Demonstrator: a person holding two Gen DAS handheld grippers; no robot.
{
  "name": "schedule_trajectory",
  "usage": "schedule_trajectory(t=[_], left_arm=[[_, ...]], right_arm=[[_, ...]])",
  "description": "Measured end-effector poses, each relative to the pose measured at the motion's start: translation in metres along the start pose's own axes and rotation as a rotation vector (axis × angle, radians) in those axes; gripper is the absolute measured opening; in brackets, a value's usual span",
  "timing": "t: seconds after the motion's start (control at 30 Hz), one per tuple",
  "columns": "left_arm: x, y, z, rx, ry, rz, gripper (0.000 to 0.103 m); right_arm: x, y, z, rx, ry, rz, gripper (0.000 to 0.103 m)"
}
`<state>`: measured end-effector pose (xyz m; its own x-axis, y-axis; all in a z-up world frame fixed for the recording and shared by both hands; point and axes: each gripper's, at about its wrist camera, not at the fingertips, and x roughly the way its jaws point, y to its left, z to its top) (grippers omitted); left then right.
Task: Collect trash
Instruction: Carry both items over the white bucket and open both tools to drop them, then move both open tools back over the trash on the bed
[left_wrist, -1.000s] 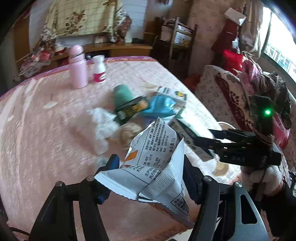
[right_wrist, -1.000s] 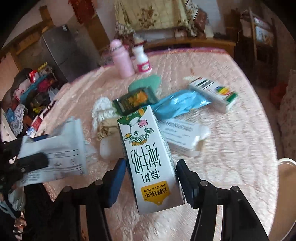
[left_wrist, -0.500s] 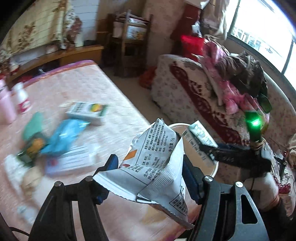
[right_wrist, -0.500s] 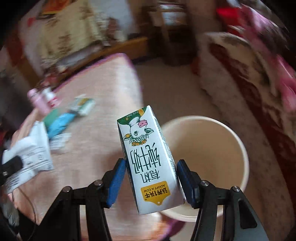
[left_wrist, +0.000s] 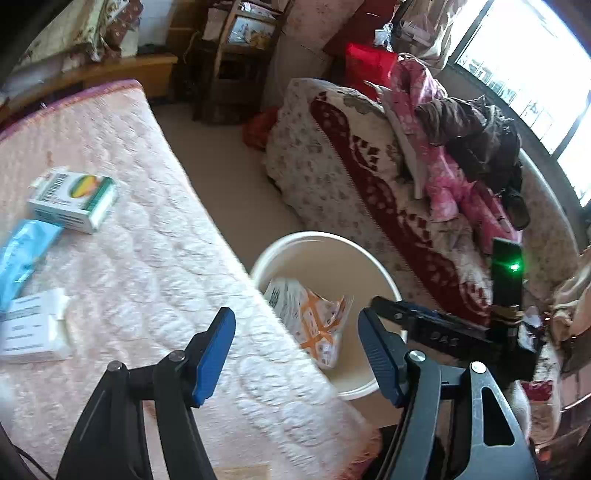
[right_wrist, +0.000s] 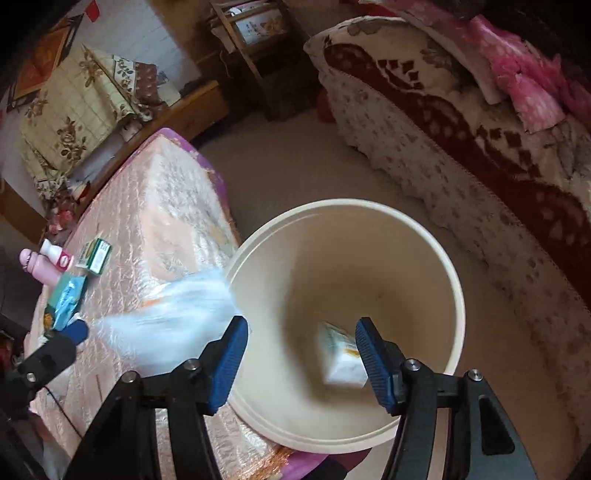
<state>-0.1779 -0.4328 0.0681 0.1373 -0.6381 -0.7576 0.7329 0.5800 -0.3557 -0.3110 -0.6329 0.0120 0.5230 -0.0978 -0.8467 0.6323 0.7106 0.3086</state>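
A cream bucket (left_wrist: 321, 236) (right_wrist: 343, 206) stands on the floor by the table's corner. My left gripper (left_wrist: 295, 354) is open above the table edge, nothing between its pads. The printed snack bag (left_wrist: 314, 321) is loose, dropping into the bucket; in the right wrist view it is a white blur (right_wrist: 166, 317) at the bucket's left rim. My right gripper (right_wrist: 301, 362) hangs over the bucket with its jaws opening. The milk carton (right_wrist: 340, 354) is free of the pads, blurred, falling inside the bucket.
On the pink quilted table (left_wrist: 166, 258) lie a green-and-white box (left_wrist: 74, 203), a blue packet (left_wrist: 22, 254) and a white box (left_wrist: 33, 328). A pink bottle (right_wrist: 37, 269) stands farther back. A sofa (left_wrist: 369, 184) piled with clothes runs behind the bucket.
Both hands swung from the table to the bucket. The left gripper let go of the snack bag and the right let go of the milk carton; both are falling in.
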Motion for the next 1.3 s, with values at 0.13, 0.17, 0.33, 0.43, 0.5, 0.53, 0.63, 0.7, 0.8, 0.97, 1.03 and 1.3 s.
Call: schedule_trajectory(t=[0.13,0.17,0.33,0.43,0.5,0.53,0.63,0.7,0.8,0.97,1.03,1.3], left_arm=[[-0.017,0.009,-0.004,-0.011,-0.030,0.086,0.070],[-0.021,0.014,-0.006,-0.017,-0.036,0.104,0.070],[-0.048,0.034,-0.016,-0.042,-0.074,0.193,0.070],[-0.068,0.044,-0.023,-0.036,-0.108,0.252,0.070],[-0.084,0.052,-0.028,-0.040,-0.129,0.289,0.070],[-0.093,0.058,-0.031,-0.046,-0.138,0.307,0.070],[-0.113,0.076,-0.040,-0.064,-0.156,0.348,0.070],[-0.126,0.087,-0.045,-0.082,-0.167,0.368,0.070],[-0.147,0.111,-0.056,-0.122,-0.180,0.392,0.070],[-0.176,0.150,-0.073,-0.193,-0.194,0.439,0.070],[-0.189,0.167,-0.079,-0.216,-0.203,0.462,0.070],[-0.233,0.228,-0.105,-0.327,-0.234,0.532,0.070]], right_arm=[[-0.001,0.009,-0.002,-0.035,-0.020,-0.002,0.065],[-0.004,0.015,-0.002,-0.046,-0.027,-0.002,0.065],[-0.020,0.051,-0.005,-0.139,-0.068,-0.007,0.065],[-0.030,0.076,-0.010,-0.196,-0.093,-0.006,0.065],[-0.035,0.097,-0.014,-0.242,-0.110,-0.001,0.065],[-0.037,0.107,-0.017,-0.262,-0.117,0.007,0.065],[-0.038,0.138,-0.025,-0.310,-0.116,0.041,0.065],[-0.035,0.157,-0.031,-0.336,-0.107,0.064,0.065],[-0.030,0.185,-0.040,-0.372,-0.091,0.105,0.065],[-0.022,0.231,-0.053,-0.438,-0.068,0.157,0.065],[-0.019,0.249,-0.059,-0.462,-0.057,0.178,0.065],[-0.002,0.301,-0.077,-0.543,-0.014,0.239,0.065]])
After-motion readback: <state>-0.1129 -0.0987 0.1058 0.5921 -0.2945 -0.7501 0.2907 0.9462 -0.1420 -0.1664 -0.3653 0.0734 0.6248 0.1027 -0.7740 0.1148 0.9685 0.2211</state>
